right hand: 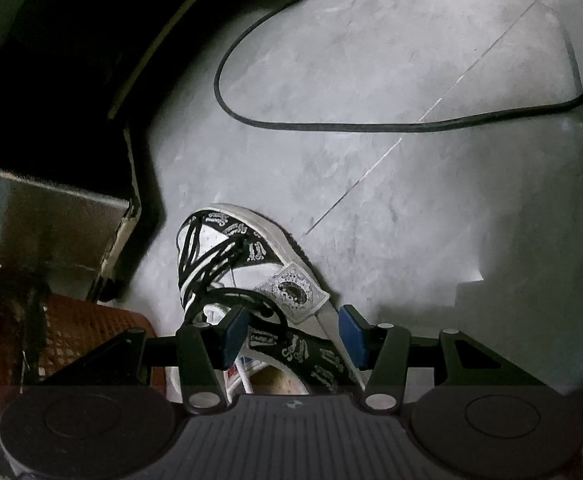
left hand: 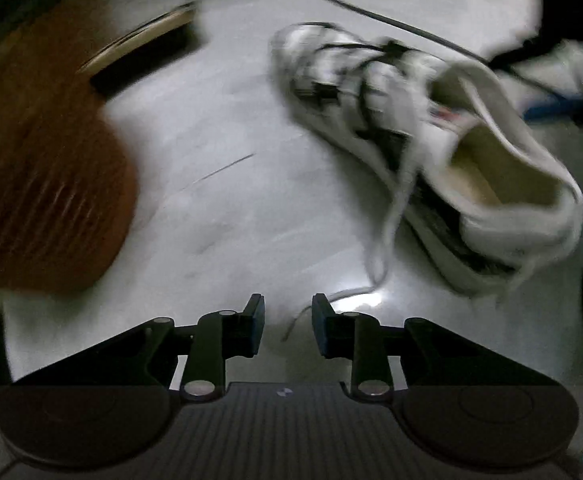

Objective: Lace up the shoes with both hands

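Note:
A white sneaker (left hand: pixel 391 92) with black patterned bands lies tilted on the pale floor, blurred, up and to the right in the left wrist view. Its loose white lace (left hand: pixel 387 220) trails down to the floor, and the end lies just in front of my left gripper (left hand: pixel 287 320). That gripper is open, with nothing between its blue pads. In the right wrist view the sneaker (right hand: pixel 251 240) points away from me. My right gripper (right hand: pixel 294 336) straddles its collar, with both pads against the shoe's sides.
An orange mesh basket (left hand: pixel 43 200) stands left of the shoe, also at the lower left (right hand: pixel 79 328). A black cable (right hand: pixel 331 124) loops over the grey floor tiles beyond the toe. Dark furniture (right hand: pixel 51 80) fills the upper left.

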Demonstrator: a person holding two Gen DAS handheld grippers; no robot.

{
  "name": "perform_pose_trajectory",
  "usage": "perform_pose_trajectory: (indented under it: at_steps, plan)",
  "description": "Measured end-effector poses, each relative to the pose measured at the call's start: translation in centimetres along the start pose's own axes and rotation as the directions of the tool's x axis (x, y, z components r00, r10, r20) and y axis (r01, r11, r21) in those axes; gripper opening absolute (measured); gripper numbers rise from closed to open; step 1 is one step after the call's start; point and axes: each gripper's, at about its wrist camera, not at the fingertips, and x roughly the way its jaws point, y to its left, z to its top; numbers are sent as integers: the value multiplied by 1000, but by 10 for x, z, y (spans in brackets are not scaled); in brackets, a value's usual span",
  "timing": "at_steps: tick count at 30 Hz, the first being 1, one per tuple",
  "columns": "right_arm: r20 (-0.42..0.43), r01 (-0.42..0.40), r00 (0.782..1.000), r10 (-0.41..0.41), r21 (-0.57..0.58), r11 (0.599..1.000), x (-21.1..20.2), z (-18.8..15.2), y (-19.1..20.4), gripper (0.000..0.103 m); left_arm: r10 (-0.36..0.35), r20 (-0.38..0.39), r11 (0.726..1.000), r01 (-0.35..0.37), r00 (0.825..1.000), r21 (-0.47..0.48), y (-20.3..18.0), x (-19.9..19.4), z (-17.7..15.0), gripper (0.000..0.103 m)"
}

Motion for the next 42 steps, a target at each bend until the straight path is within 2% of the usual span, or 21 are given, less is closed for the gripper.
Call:
perform_pose_trajectory:
  at_steps: [2,4,6,9,13,16,17,22,24,27,31,33,36,39,42]
  plan:
    - [6,20,1000,-20,-55,998,-1,0,7,55,-10,-1,993,10,1000,117,-12,0,-1,30]
    - [6,19,1000,-19,-67,998,-1,1,8,55,0,-10,985,1,1000,170,-16,3,-1,23]
    - [3,13,1000,-12,-62,998,-1,1,8,55,-36,-3,980,35,999,197,-19,3,1,22]
    - [1,5,1000,-5,-19,1000,0,2,3,55,-62,12,950,55,998,308,-36,2,1,23]
    - [-3,8,1000,-8,-15,1000,0,2,3,55,-30,32,918,15,999,397,-59,6,7,26]
    - [-2,10,1000,-10,-24,1000,-1,2,4,55,-29,11,929,23,1000,370,-59,11,14,26]
    - [1,11,1000,-11,-31,999,-1,3,5,55,-49,14,933,40,999,357,-59,10,16,26]
    - [-3,4,1000,-4,-7,1000,-1,2,3,55,-59,15,929,49,998,368,-67,12,19,29]
    - [-5,6,1000,-6,-13,1000,-2,2,4,55,-64,22,951,54,998,303,-59,12,24,26]
    - [-5,6,1000,-7,-14,1000,-3,2,3,55,-80,52,979,68,995,193,-43,9,32,4]
    - [-3,1,1000,-1,-12,1000,-2,2,3,55,-68,137,998,70,988,-8,-13,-9,38,4]
    - [-6,-1,1000,1,-21,1000,-2,1,5,55,-52,157,994,66,986,-88,-1,-18,37,4]
    - [-6,-7,1000,7,-25,1000,-2,0,6,55,-60,210,980,98,976,-176,13,-30,37,4]
    - [-4,-16,1000,16,-19,1000,-4,0,7,55,-71,260,964,134,963,-232,24,-40,45,4]
    - [1,-20,1000,20,-20,1000,-6,0,7,55,-86,310,932,187,947,-312,42,-49,53,4]
